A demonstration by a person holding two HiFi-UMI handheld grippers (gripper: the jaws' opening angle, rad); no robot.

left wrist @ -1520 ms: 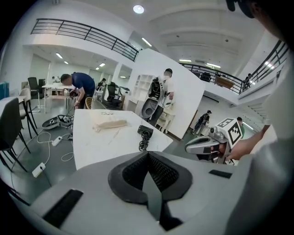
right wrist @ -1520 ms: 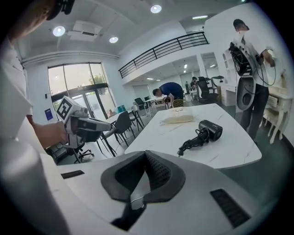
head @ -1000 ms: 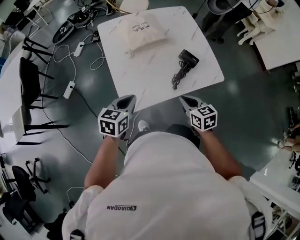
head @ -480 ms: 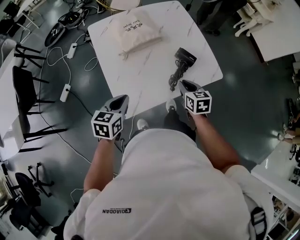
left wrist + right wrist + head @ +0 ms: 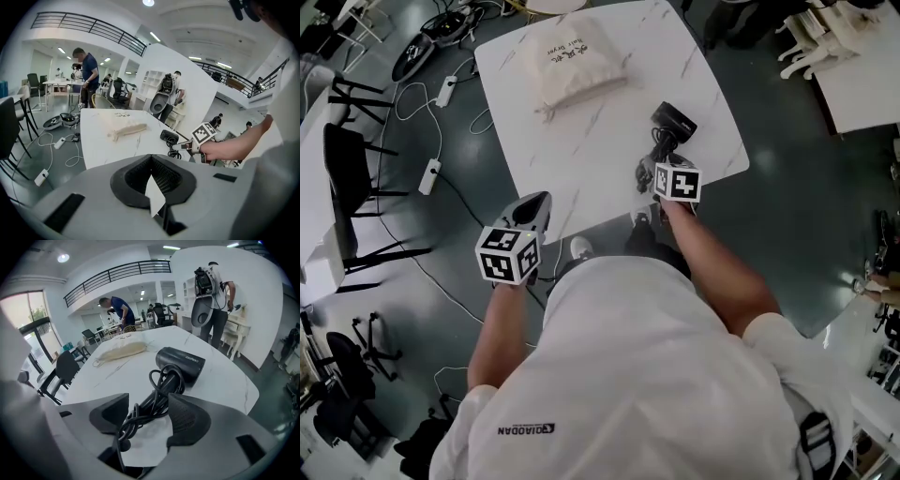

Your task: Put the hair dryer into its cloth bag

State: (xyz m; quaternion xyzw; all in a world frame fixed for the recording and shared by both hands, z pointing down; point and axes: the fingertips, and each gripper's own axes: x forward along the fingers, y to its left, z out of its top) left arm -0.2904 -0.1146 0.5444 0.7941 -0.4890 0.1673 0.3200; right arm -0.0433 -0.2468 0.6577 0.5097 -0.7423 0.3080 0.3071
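Fingers (image 5: 187, 420) of the right gripper (image 5: 147, 404) are opening astride the cord-wrapped handle of the hair dryer (image 5: 180, 364); left gripper (image 5: 151, 164) closed

A black hair dryer (image 5: 672, 122) with bundled cord lies centre-right; the flat beige cloth bag (image 5: 575, 64) lies upper-centre.

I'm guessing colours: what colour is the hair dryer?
The hair dryer is black, clearest in the right gripper view.
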